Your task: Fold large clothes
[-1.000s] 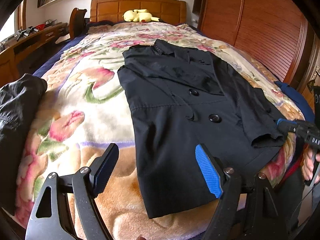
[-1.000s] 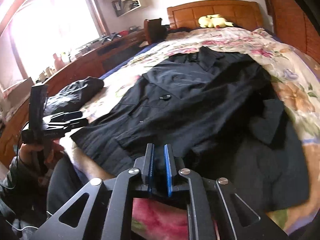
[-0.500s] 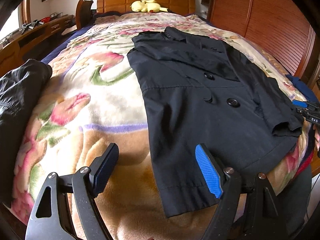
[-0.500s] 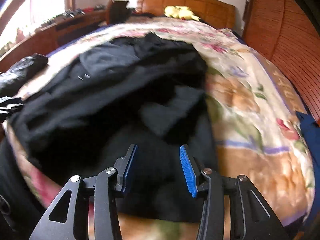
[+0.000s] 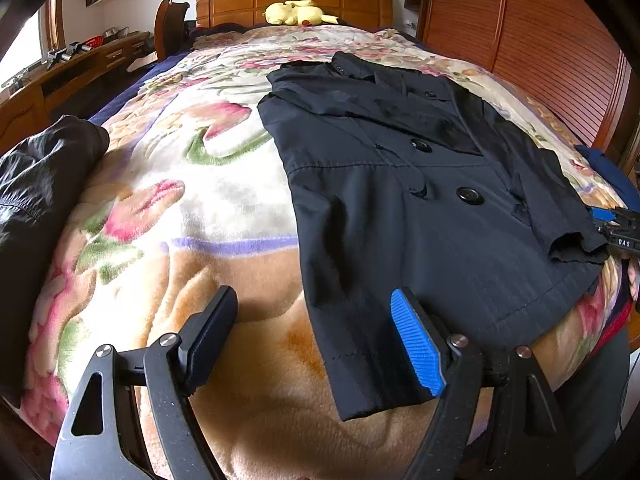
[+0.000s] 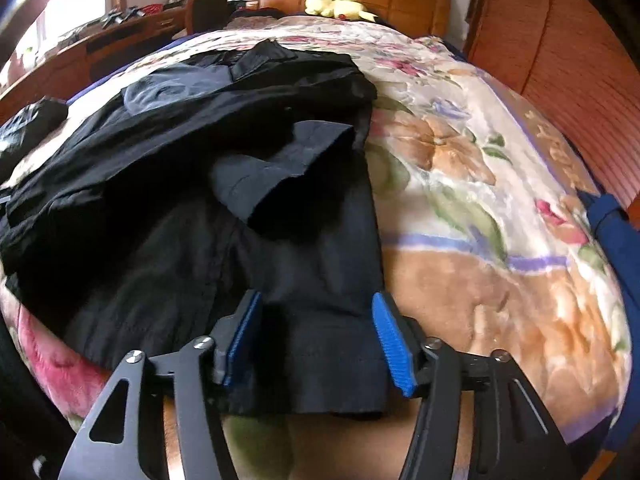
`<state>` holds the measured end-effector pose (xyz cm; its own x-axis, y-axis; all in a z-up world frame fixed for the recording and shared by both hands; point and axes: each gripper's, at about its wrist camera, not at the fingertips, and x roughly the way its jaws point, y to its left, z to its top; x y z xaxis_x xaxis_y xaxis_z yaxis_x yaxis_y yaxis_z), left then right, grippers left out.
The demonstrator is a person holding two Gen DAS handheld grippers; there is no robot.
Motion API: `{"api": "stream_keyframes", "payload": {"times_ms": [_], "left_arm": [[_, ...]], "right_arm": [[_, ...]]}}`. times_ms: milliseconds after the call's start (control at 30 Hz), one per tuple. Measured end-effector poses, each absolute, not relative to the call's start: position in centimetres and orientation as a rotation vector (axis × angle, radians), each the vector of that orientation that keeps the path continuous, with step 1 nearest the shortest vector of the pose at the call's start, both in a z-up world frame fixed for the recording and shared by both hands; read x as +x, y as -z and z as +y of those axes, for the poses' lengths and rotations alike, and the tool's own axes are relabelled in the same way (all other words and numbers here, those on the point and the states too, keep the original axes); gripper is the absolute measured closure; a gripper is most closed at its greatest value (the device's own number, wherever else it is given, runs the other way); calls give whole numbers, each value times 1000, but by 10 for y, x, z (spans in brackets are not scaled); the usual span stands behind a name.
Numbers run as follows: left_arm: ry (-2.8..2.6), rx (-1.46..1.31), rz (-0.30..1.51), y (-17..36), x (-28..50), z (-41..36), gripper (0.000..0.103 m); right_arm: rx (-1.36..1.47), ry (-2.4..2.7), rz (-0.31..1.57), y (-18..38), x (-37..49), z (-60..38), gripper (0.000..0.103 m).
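— What has moved since a second ago?

— My right gripper. Back then its jaws were pressed together with dark cloth bunched in front of them; they have just been opening, and I have swung that hand round to the hem corner of the black coat. The folded-in sleeve now lies loose on the coat's front. My left gripper has hardly shifted.

— Take me across, left to right.

— At the far left edge of the bed sits a dark bundled garment. Next comes bare flowered blanket, then my left jaws, spread wide with nothing between them — they hover over the coat's near left hem corner. The coat lies flat, face up, collar toward the headboard, where a yellow plush toy rests. Then my right jaws, spread apart; the coat's right hem corner lies between the pads, but they do not press on it.

— And past the coat?

— Blanket again, and a blue cloth at the bed's right edge.
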<state>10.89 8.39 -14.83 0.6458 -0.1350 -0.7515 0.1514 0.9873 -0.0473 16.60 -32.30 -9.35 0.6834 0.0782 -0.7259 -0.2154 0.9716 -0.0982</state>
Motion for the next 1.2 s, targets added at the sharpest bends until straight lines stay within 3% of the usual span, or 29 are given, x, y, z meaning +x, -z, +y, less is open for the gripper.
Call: {"api": "stream_keyframes", "payload": {"times_ms": [67, 333, 567, 700, 800, 967, 1033, 1200], "left_arm": [[162, 25, 855, 148, 109, 84, 23], [186, 20, 848, 142, 95, 88, 24], [233, -19, 838, 138, 77, 98, 47], [245, -52, 836, 140, 76, 101, 52], [254, -65, 834, 141, 76, 100, 59], [295, -54, 849, 139, 78, 91, 81], [303, -48, 843, 135, 78, 89, 91], [305, -40, 742, 99, 70, 85, 97]], "right_arm": [[-152, -164, 816, 99, 177, -331, 35], [-93, -204, 848, 98, 172, -340, 34], [-83, -262, 868, 94, 155, -347, 37], [-69, -271, 868, 94, 155, -349, 42], [-58, -280, 863, 95, 156, -349, 50], [-41, -329, 851, 95, 155, -343, 82], [-48, -350, 845, 95, 156, -338, 90], [-51, -358, 773, 77, 152, -336, 95]]}}
